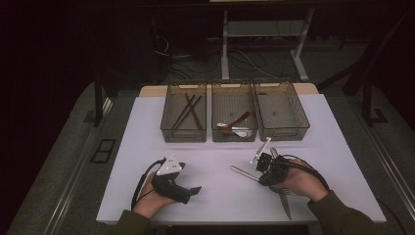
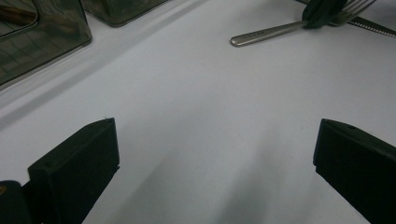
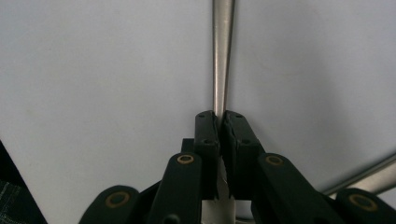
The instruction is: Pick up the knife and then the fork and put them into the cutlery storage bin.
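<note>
Fork (image 3: pixel 222 56) lies flat on the bench (image 1: pixel 220 196), my right tongs (image 3: pixel 219 122) clamped on its neck near the tines, so I judge I'm gripping to lift it toward a bin (image 1: pixel 234 117). Left tongs (image 2: pixel 215 163) rest spread apart, holding nothing.

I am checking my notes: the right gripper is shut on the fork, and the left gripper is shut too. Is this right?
Not quite. The right gripper is shut on the fork, but the left gripper is open: the left gripper view shows its jaws wide apart over bare table.
</note>
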`<state>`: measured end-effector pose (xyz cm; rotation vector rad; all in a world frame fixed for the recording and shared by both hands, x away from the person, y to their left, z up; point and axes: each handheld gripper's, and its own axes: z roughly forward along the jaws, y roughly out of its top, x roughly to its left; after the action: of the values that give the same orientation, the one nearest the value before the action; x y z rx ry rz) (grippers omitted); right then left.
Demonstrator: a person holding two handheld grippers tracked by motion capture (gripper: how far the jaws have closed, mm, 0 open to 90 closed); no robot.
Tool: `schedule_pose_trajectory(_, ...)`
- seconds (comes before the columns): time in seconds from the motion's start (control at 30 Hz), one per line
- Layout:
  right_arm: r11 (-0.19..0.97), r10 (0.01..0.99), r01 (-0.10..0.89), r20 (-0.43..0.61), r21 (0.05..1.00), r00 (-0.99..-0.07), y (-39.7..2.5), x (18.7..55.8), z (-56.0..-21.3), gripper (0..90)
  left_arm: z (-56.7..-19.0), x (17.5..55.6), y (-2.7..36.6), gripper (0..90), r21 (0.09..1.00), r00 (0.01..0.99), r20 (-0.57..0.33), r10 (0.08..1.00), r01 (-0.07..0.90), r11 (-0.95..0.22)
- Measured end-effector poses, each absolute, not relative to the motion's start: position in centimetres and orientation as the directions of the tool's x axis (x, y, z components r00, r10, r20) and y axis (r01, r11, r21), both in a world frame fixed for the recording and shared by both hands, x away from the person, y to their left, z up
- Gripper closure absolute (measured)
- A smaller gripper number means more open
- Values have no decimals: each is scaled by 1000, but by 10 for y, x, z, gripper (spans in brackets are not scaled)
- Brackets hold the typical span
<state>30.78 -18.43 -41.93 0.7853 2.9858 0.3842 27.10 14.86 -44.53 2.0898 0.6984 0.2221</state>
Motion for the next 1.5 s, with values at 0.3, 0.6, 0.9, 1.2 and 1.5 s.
schedule_pose_trajectory(0.3, 822, 492, 480, 44, 305, -870, -192, 312, -416, 839, -447, 272, 152, 0, 807, 827, -102, 552, 393, -440)
schedule_pose_trajectory(0.6, 797, 504, 491, 60, 352, -861, -199, 314, -409, 839, -447, 272, 151, 0, 810, 832, -109, 544, 392, -437)
schedule_pose_trajectory(0.9, 761, 522, 501, 68, 412, -850, -210, 317, -399, 838, -446, 272, 151, 0, 816, 837, -114, 534, 386, -430)
schedule_pose_trajectory(1.2, 705, 551, 519, 88, 483, -830, -224, 319, -386, 838, -446, 272, 151, 0, 822, 841, -119, 528, 382, -423)
schedule_pose_trajectory(1.5, 632, 569, 527, 120, 568, -813, -242, 324, -375, 838, -446, 272, 152, 0, 823, 845, -118, 521, 377, -425)
